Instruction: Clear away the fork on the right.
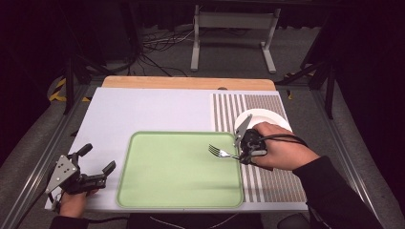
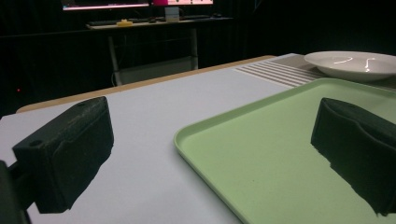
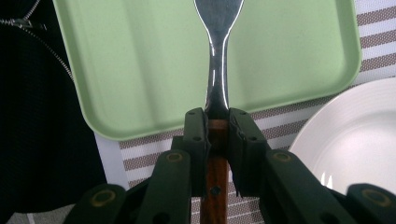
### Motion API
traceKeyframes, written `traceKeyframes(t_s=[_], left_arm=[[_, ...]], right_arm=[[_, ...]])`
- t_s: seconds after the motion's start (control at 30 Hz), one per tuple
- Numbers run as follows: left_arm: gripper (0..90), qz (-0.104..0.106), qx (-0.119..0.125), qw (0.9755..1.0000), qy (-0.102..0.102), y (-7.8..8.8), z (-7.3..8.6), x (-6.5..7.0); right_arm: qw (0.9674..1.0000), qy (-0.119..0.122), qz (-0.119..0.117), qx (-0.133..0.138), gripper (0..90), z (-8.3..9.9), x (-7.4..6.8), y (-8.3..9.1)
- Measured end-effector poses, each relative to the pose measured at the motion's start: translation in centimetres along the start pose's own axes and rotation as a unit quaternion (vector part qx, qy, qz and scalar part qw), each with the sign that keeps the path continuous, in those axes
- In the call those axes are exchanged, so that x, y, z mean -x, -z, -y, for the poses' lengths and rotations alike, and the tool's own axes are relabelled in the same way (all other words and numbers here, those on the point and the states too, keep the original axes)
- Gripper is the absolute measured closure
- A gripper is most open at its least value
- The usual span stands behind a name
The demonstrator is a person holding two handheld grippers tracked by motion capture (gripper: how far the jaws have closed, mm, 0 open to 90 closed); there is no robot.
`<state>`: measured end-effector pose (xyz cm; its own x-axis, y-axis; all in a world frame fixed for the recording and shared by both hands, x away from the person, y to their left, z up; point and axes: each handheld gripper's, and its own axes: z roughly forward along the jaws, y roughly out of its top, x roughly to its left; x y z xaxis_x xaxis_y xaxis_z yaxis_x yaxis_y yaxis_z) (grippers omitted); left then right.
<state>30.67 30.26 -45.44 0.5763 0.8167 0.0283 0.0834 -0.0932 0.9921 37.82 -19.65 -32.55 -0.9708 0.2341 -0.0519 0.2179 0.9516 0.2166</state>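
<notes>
The pale tabletop [image 1: 153,107] spreads wide, and on it sits the green tray [image 1: 176,183], front and centre, with a striped mat [image 1: 272,183] just beside its right edge. At the mat's far end rests the white plate [image 1: 267,116], close behind the right hand. Over on the left, the left tool [image 1: 98,164] hangs low near the tabletop's front left corner, jaws spread wide with nothing between them, one jaw over bare tabletop and the other over the tray's near corner. And on the right, the right tool [image 3: 218,123] is clamped tight on the brown handle of a fork [image 1: 220,152], its tines reaching out over the tray's right side.
</notes>
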Motion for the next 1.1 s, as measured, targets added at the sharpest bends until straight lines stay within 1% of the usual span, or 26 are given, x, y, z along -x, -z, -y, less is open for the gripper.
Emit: traceKeyframes(t_s=[0.1,0.13,0.23,0.27,0.33,0.4,0.47,0.5,0.53,0.57,0.6,0.63,0.7,0.77,0.9,0.93,1.0,1.03,1.1], left_arm=[[0.0,0.0,0.0,1.0,0.0,0.0,0.0,0.0],[0.0,0.0,0.0,1.0,0.0,0.0,0.0,0.0],[0.0,0.0,0.0,1.0,0.0,0.0,0.0,0.0],[0.0,0.0,0.0,1.0,0.0,0.0,0.0,0.0],[0.0,0.0,0.001,1.0,0.0,0.0,0.0,0.0],[0.0,0.0,0.001,1.0,0.0,0.0,0.0,0.0],[0.0,0.001,0.0,1.0,-0.001,0.0,0.0,0.0],[0.0,0.001,0.002,1.0,0.0,0.0,0.0,0.0],[0.0,0.001,0.002,1.0,0.0,0.0,0.0,0.0],[0.0,0.001,0.001,1.0,0.0,0.0,0.0,0.0],[0.0,0.001,0.001,1.0,0.0,0.0,0.0,0.0],[0.0,0.001,0.002,1.0,0.0,0.0,0.0,0.0],[0.0,0.001,0.002,1.0,0.0,0.0,0.0,0.0],[0.0,0.001,0.002,1.0,0.0,0.0,0.0,0.0],[0.0,0.001,0.003,1.0,0.001,0.0,0.0,0.0],[0.0,0.001,0.003,1.0,0.0,0.0,0.0,0.0],[0.0,0.001,0.003,1.0,0.001,0.0,0.0,0.0],[0.0,0.001,0.003,1.0,0.001,0.0,0.0,0.0],[0.0,0.002,0.003,1.0,0.001,0.0,0.0,0.0]], right_arm=[[1.0,-0.01,0.0,0.002,77.6,-0.6,-0.2,-0.1],[0.9999,-0.016,-0.003,0.004,77.5,-0.8,-0.3,-0.2],[0.9994,-0.033,-0.002,0.007,77.6,-1.1,-0.3,-0.2],[0.999,-0.043,-0.002,0.008,77.6,-1.2,-0.4,-0.3],[0.9977,-0.066,-0.003,0.013,77.6,-1.4,-0.5,-0.4],[0.9956,-0.092,0.001,0.02,77.6,-1.6,-0.6,-0.5],[0.9929,-0.116,0.0,0.026,77.6,-1.8,-0.7,-0.5],[0.9909,-0.131,-0.001,0.031,77.6,-1.9,-0.7,-0.6],[0.9896,-0.14,-0.001,0.033,77.6,-2.0,-0.7,-0.6],[0.9896,-0.14,-0.001,0.033,77.6,-2.0,-0.7,-0.6],[0.9881,-0.15,0.005,0.031,77.6,-2.2,-0.7,-0.7],[0.9879,-0.152,0.009,0.03,77.6,-2.2,-0.8,-0.8],[0.9874,-0.155,0.009,0.029,77.6,-2.3,-0.8,-0.8],[0.9867,-0.159,0.009,0.033,77.6,-2.4,-0.8,-1.0],[0.9839,-0.174,0.007,0.038,77.6,-2.8,-0.8,-1.2],[0.9827,-0.181,0.001,0.038,77.6,-2.9,-0.8,-1.3],[0.9824,-0.183,-0.001,0.036,77.6,-2.9,-0.8,-1.3],[0.9814,-0.188,0.0,0.037,77.6,-3.0,-0.8,-1.4],[0.9781,-0.205,-0.006,0.036,77.6,-3.2,-0.8,-1.6]])
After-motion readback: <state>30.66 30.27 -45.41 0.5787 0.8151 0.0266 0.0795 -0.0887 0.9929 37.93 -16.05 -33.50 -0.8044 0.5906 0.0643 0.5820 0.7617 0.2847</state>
